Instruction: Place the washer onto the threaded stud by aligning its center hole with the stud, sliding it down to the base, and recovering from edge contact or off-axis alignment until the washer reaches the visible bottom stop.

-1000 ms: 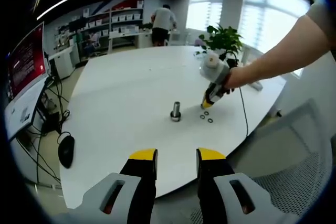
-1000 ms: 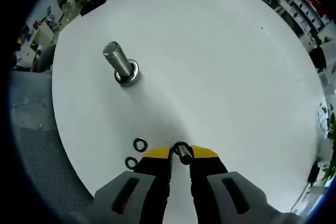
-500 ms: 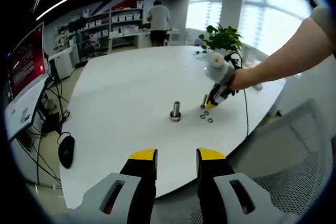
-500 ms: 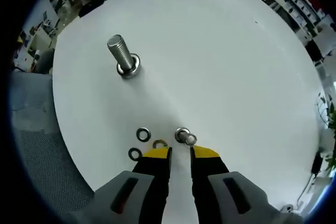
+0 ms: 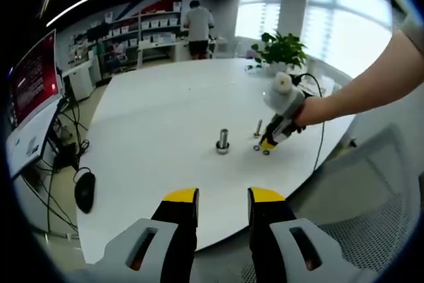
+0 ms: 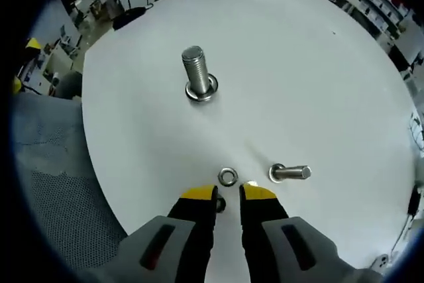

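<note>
An office of shelves and bright windows surrounds a wide white table (image 6: pixel 318 64); near its edge a washer (image 6: pixel 228 177) lies flat just ahead of the right tongs (image 6: pixel 228 193), a darker one (image 6: pixel 220 205) partly hidden between the slightly parted, empty tips. The threaded stud (image 6: pixel 197 74) stands upright well apart, bare of washers, a smaller bolt (image 6: pixel 290 173) beside the washer. The left tongs (image 5: pixel 222 196) hang back, parted and empty, probably leaving the work clear
</note>
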The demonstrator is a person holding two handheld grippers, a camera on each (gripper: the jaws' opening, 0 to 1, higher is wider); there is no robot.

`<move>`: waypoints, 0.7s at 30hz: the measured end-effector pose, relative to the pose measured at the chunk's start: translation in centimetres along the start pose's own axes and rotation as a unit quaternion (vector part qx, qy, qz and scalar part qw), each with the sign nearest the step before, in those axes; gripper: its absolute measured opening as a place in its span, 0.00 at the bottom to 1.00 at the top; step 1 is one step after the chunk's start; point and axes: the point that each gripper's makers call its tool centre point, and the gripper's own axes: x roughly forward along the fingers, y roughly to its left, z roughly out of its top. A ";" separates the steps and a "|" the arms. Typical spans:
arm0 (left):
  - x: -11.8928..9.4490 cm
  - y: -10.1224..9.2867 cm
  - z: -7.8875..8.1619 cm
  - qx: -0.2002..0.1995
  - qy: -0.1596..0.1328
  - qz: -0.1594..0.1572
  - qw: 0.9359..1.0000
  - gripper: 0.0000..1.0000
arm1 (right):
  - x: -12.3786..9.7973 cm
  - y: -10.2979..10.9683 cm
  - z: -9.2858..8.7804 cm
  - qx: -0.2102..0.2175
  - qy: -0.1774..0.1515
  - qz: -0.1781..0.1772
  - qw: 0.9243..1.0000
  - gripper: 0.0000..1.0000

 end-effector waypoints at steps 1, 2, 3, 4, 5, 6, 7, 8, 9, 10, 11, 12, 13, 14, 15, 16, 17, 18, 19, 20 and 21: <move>0.0 0.0 0.0 0.000 0.001 0.000 1.000 0.28 | 0.2 0.0 0.0 0.000 0.001 0.000 1.000 0.16; 0.0 0.0 -0.1 0.001 0.002 0.000 1.000 0.28 | 0.3 -0.1 0.0 -0.001 0.002 -0.002 1.000 0.16; 0.0 0.0 -0.1 0.001 0.002 0.000 1.000 0.28 | 0.4 -0.3 0.1 -0.002 0.000 -0.006 1.000 0.16; 0.0 0.0 -0.1 0.001 0.003 0.001 1.000 0.28 | 0.5 -0.5 0.2 -0.001 0.000 -0.010 1.000 0.16; 0.0 0.0 -0.1 0.001 0.003 0.001 1.000 0.28 | 0.6 -0.7 0.3 -0.001 -0.001 -0.014 1.000 0.16; 0.0 0.1 -0.1 0.001 0.003 0.002 1.000 0.28 | 0.6 -0.9 0.3 0.001 -0.003 -0.018 1.000 0.16; 0.0 0.1 -0.1 0.000 0.003 0.003 1.000 0.28 | 0.7 -1.0 0.3 0.002 -0.002 -0.018 1.000 0.16; 0.0 0.2 -0.1 -0.001 0.002 0.004 1.000 0.28 | 0.7 -0.8 0.2 0.012 0.001 -0.011 1.000 0.16; 0.0 0.2 -0.1 -0.001 0.002 0.004 1.000 0.28 | 0.7 -0.9 0.3 0.011 -0.001 -0.010 1.000 0.16; 0.0 0.2 -0.1 -0.001 0.002 0.004 1.000 0.28 | 0.6 -0.7 0.2 0.008 0.000 -0.009 1.000 0.16; 0.0 0.2 -0.1 -0.001 0.002 0.004 1.000 0.27 | 0.6 -0.7 0.3 0.004 0.000 -0.007 1.000 0.16; 0.0 0.2 -0.1 -0.001 0.002 0.004 1.000 0.27 | 0.7 -0.5 0.3 -0.001 -0.002 -0.004 1.000 0.16; 0.0 0.2 -0.1 -0.001 0.003 0.004 1.000 0.27 | 0.7 -0.2 0.4 -0.011 -0.005 0.002 1.000 0.16; 0.0 0.2 -0.1 -0.001 0.003 0.004 1.000 0.27 | 0.7 0.1 0.5 -0.019 -0.006 0.006 1.000 0.16; 0.0 0.2 -0.2 -0.001 0.004 0.004 1.000 0.27 | 0.7 0.1 0.4 -0.035 -0.005 0.003 0.999 0.16; 0.0 0.2 -0.2 -0.001 0.005 0.004 1.000 0.27 | 0.7 0.3 0.4 -0.042 -0.005 0.006 0.999 0.16; 0.0 0.2 -0.2 -0.001 0.005 0.004 1.000 0.27 | 0.8 0.3 0.4 -0.052 -0.004 0.006 0.999 0.16; 0.0 0.2 -0.2 -0.001 0.005 0.005 1.000 0.27 | 0.8 0.3 0.4 -0.055 -0.002 0.008 0.998 0.15; 0.0 0.2 -0.2 -0.002 0.004 0.005 1.000 0.27 | 0.8 0.3 0.4 -0.061 0.001 0.011 0.998 0.15; 0.0 0.2 -0.2 -0.002 0.004 0.005 1.000 0.27 | 0.8 0.3 0.4 -0.070 0.007 0.015 0.997 0.15; 0.0 0.2 -0.2 -0.003 0.005 0.005 1.000 0.27 | 0.8 0.3 0.4 -0.080 0.017 0.021 0.996 0.15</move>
